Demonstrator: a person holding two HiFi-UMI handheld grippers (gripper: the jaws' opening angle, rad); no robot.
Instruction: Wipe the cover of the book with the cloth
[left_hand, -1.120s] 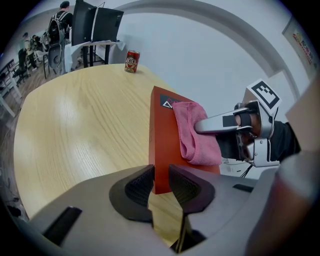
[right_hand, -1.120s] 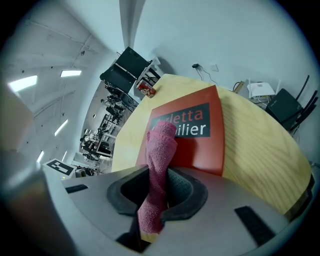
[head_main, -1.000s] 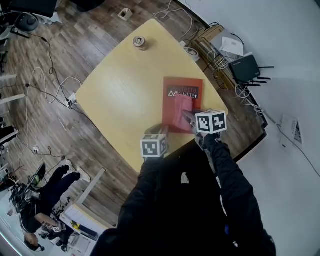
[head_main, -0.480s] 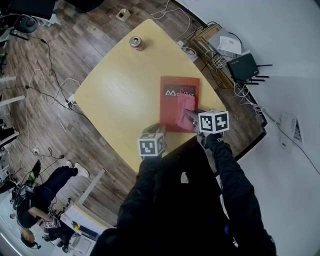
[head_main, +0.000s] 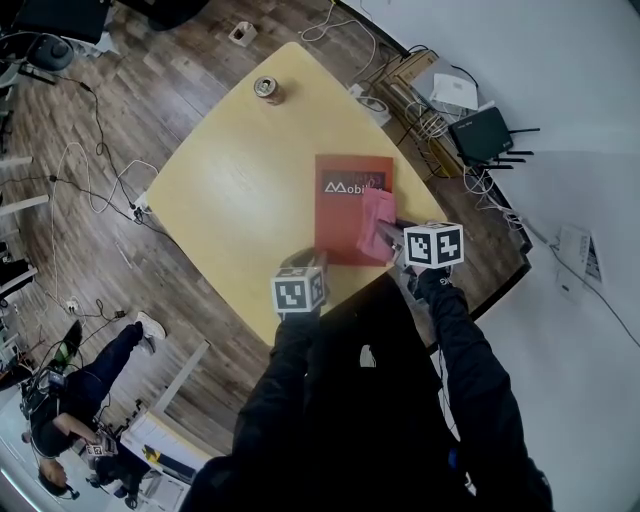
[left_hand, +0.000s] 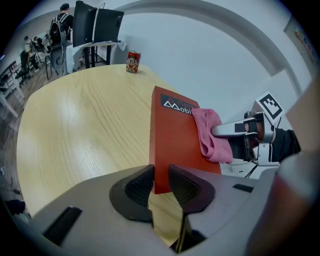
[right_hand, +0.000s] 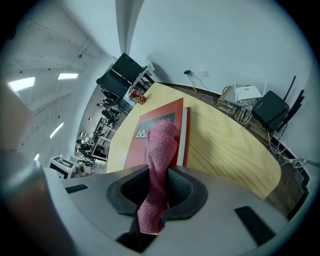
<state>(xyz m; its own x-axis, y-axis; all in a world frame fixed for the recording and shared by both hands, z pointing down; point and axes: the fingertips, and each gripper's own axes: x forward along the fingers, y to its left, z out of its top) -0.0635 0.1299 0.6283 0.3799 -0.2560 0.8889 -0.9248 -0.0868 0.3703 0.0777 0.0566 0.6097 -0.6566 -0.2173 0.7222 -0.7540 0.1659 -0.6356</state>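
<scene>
While the right gripper (right_hand: 159, 192) keeps its fingers clamped on the pink cloth (right_hand: 160, 165), the cloth's free end bunches forward of them onto the red book (right_hand: 155, 127), by its right edge and below the white title. The book lies flat on the wooden table (head_main: 240, 180). The left gripper (left_hand: 160, 182) holds its fingers a narrow gap apart, the book's near corner showing between their tips; I can't tell if they touch it. Far beyond the fingers, a can (head_main: 266, 88) stands near the table's far edge.
</scene>
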